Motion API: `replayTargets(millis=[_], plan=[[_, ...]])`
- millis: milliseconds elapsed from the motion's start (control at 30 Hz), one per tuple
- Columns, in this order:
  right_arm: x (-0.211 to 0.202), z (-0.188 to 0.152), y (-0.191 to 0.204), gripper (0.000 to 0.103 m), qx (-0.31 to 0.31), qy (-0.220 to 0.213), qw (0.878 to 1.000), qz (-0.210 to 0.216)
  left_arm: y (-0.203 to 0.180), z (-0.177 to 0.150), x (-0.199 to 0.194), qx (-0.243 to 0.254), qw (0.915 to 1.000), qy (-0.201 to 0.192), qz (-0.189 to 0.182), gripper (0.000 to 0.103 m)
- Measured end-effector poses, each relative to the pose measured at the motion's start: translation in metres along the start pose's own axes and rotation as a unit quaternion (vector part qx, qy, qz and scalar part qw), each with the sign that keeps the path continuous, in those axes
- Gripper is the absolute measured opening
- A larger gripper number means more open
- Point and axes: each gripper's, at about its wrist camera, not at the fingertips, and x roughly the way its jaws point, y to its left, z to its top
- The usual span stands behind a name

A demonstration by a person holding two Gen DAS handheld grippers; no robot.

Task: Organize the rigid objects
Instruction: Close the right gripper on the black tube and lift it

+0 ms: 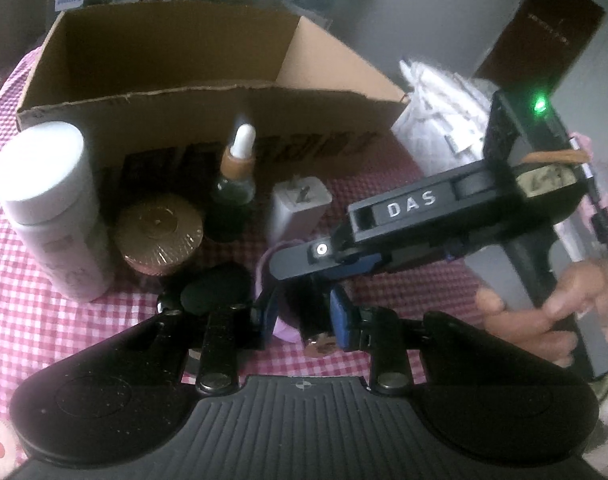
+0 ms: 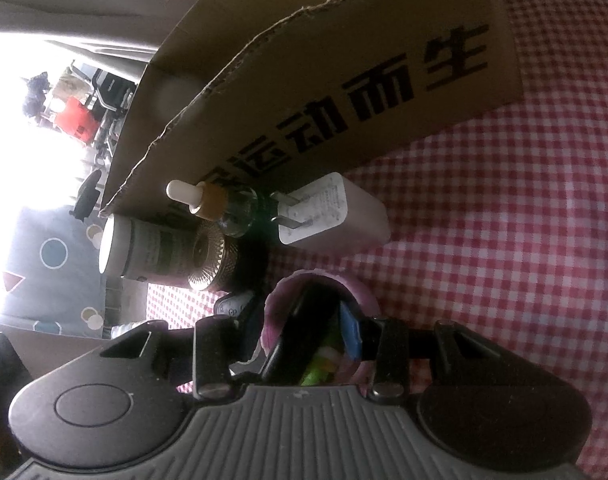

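An open cardboard box stands at the back of the checked cloth. In front of it are a white bottle, a gold-lidded jar, a dropper bottle and a white charger plug. My left gripper is closed around a pink cup that holds a dark object. My right gripper reaches in from the right over the same cup. In the right wrist view the right gripper has its fingers at the pink cup's rim, gripping it, with a dark item and colourful bits inside.
A crumpled white plastic bag and a tall dark brown box stand at the right. A black foam-tipped object lies left of the cup. The box side shows black printed characters.
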Motion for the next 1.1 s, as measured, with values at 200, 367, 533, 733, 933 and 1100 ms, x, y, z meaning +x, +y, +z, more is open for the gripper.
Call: replayTargets(millis=[200,367,533,733,933,1100], plan=[[0.003,-0.002,0.002,0.043,-0.006,-0.004,1.000,-0.001,-0.003,0.006,0.013,0.005,1.0000,0.002,0.004,0.028],[0.006,-0.001,0.003,0.037,-0.008,-0.008,1.000,0.005,-0.004,0.013,0.025,0.000,0.9998,0.021,-0.002,0.028],[0.007,-0.002,-0.001,0.030,-0.008,-0.015,1.000,0.011,-0.002,0.017,0.031,-0.011,0.9993,0.035,-0.010,0.028],[-0.001,-0.004,-0.009,0.024,-0.005,-0.027,0.999,0.027,0.003,0.021,0.034,-0.032,0.9986,0.041,-0.012,0.028],[-0.007,-0.009,-0.016,0.024,-0.008,-0.039,0.998,0.042,0.004,0.020,0.035,-0.046,0.9979,0.046,-0.007,0.029],[-0.011,-0.014,-0.021,0.024,-0.006,-0.047,0.997,0.054,0.005,0.020,0.040,-0.055,0.9974,0.046,0.000,0.029]])
